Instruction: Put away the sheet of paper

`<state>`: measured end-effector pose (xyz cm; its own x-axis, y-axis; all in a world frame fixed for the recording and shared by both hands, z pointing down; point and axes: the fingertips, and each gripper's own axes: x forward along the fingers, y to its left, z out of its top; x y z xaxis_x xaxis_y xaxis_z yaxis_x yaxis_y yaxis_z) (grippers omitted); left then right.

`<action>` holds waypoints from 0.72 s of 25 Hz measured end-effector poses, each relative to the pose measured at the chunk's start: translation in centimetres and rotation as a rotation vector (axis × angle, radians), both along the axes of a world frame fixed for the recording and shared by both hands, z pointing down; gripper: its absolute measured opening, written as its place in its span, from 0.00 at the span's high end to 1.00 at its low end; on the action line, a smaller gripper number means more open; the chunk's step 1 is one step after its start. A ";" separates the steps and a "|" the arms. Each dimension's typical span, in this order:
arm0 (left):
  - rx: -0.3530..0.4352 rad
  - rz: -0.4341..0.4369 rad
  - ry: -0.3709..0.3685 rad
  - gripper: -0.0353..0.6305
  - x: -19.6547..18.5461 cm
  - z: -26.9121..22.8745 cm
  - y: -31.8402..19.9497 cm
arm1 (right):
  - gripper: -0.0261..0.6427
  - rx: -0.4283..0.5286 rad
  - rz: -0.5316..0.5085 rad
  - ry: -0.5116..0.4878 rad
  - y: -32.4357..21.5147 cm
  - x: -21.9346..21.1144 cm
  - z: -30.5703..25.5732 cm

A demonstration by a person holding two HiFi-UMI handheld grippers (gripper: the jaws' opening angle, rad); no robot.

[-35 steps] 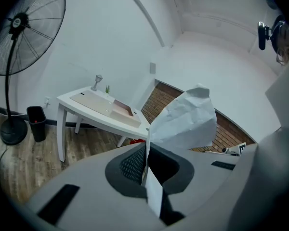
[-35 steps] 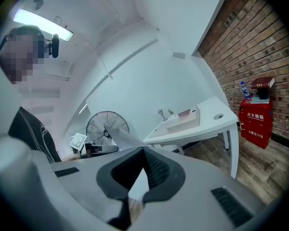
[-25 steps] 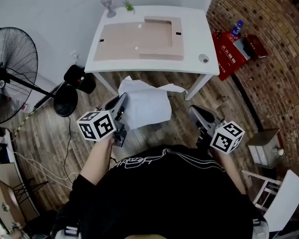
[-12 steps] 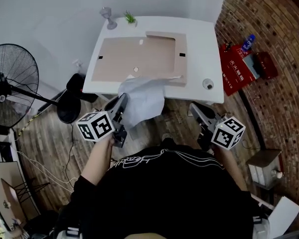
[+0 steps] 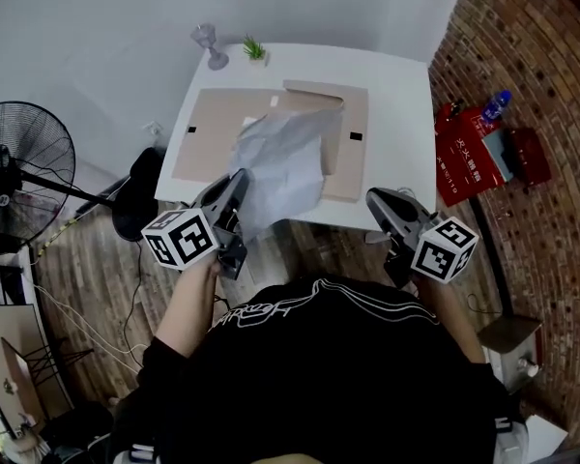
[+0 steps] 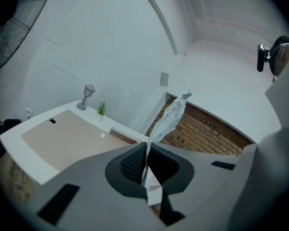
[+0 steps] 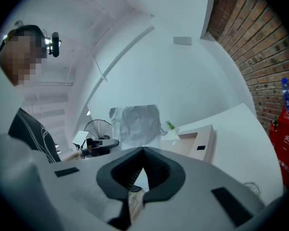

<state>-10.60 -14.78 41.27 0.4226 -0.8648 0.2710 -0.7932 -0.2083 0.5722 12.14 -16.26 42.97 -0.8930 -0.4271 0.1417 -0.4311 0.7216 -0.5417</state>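
Brick wall (image 5: 541,85) closes the right side of the room. Against the far white wall stands a white table (image 5: 396,95), with what looks like a flat beige cardboard folder (image 5: 213,124) on it and a small plant (image 5: 255,48) at its far edge. A standing fan (image 5: 10,177) is on the wood floor to the left. The left gripper (image 5: 240,180) has its jaws clamped on a near corner of the sheet of paper (image 5: 282,162). The sheet rises from the pinch and hangs in the air over the near part of the table and the cardboard, resting on nothing. The right gripper (image 5: 377,201) is well to the right of the sheet, jaws pressed together with nothing between them. The sheet looks crumpled, very light and limp. Held by one corner it will probably flop and twist, and a hard tug could tear it. The safest hold seems to be at an edge, with the second gripper taking the opposite edge to keep it flat
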 end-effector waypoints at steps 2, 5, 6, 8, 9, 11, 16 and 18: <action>0.012 -0.003 0.031 0.90 -0.5 -0.2 -1.0 | 0.96 0.013 -0.015 0.004 -0.8 -0.6 0.0; 0.025 -0.005 0.080 0.90 -1.6 -0.4 -2.3 | 0.96 0.033 -0.034 0.014 -1.6 -2.0 -0.2; 0.028 -0.004 0.080 0.90 -2.1 -0.5 -2.9 | 0.96 0.032 -0.034 0.020 -1.9 -2.5 -0.1; 0.029 0.005 0.085 0.90 -3.1 -0.4 -4.1 | 0.96 0.025 -0.020 0.035 -2.7 -3.1 0.2; 0.027 0.012 0.092 0.90 -3.6 -0.3 -4.8 | 0.96 0.023 -0.009 0.040 -3.2 -3.4 0.2; 0.018 0.030 0.106 0.90 -4.6 0.0 -6.1 | 0.96 0.025 0.018 0.038 -4.3 -4.1 -0.3; 0.007 0.079 0.121 0.90 -7.0 0.0 -9.6 | 0.96 0.023 0.088 0.024 -6.5 -5.7 -1.7; -0.007 0.100 0.132 0.90 -7.7 0.2 -10.7 | 0.96 0.025 0.115 0.029 -7.2 -6.1 -2.1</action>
